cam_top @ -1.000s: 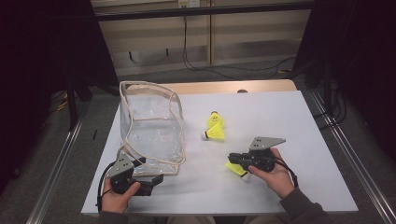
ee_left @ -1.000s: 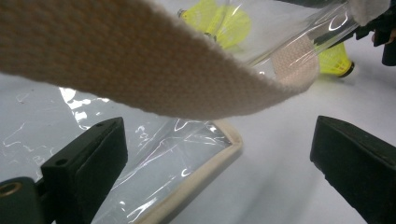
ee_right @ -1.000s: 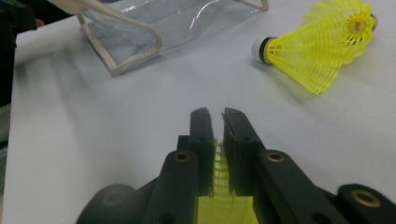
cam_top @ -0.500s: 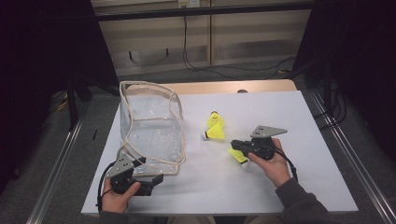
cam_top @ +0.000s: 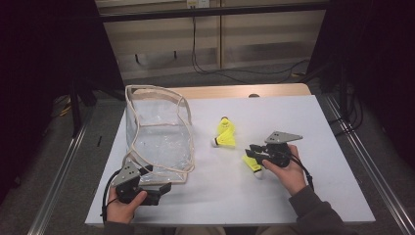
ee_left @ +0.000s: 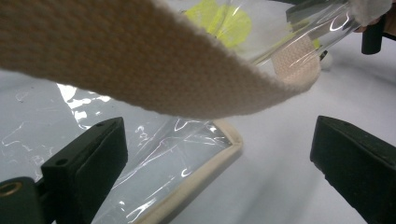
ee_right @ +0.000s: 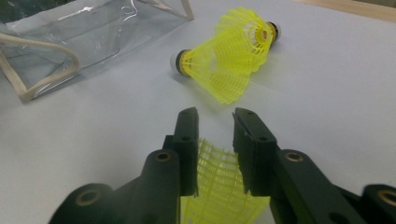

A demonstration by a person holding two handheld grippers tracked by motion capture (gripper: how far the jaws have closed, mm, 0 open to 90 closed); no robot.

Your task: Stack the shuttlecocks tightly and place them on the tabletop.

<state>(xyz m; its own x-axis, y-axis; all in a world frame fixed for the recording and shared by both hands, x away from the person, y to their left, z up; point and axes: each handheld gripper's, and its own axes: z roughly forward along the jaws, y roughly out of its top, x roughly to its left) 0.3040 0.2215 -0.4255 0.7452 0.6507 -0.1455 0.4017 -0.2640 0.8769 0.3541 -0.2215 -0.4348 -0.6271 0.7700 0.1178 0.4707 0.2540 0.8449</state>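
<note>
White table surface point(cam_top: 293, 196) carries everything I work on. Largest is the clear plastic bag point(cam_top: 159, 137) with its cream webbing trim, standing to the left of my right gripper point(cam_top: 253, 150) and directly ahead of my left gripper point(cam_top: 164, 187). My left gripper stands wide open at the bag's near corner, the webbing strap point(ee_left: 140, 70) crossing above its jaws and nothing pressed between them.

Next in size, two yellow shuttlecocks point(ee_right: 229, 63) lie nested together just ahead of my right gripper's tips. A third yellow shuttlecock point(ee_right: 219, 186) lies directly beneath that gripper. Its jaws have just been opening; they stand part open, the mesh skirt showing in the gap between them, and I judge it not clamped.

To do this step well: lower squarely, centre the skirt, close lightly so it does not crush, then lift clear toward the bag mouth.
</note>
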